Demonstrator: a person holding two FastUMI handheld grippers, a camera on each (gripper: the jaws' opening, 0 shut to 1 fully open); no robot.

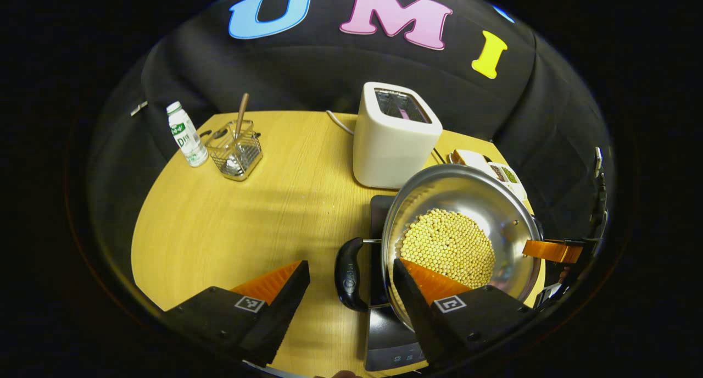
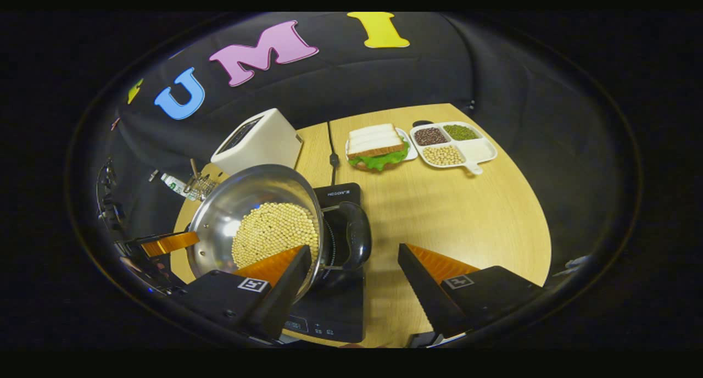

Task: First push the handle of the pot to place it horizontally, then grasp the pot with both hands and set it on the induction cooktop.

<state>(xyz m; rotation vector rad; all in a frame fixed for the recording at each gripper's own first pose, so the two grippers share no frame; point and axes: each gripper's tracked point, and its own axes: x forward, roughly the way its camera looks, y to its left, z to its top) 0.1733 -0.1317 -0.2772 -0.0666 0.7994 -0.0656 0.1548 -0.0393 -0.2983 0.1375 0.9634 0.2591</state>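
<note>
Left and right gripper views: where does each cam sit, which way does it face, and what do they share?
Left gripper view: rides the left tongs, above the pot's left side, facing the toaster; its open fingers straddle the handle.
Right gripper view: rides the right tongs, on the pot's other side, facing the sandwich and divided tray; its open fingers straddle that side's handle.
Shared: pot of soybeans, cooktop, toaster; each sees the other tongs.
</note>
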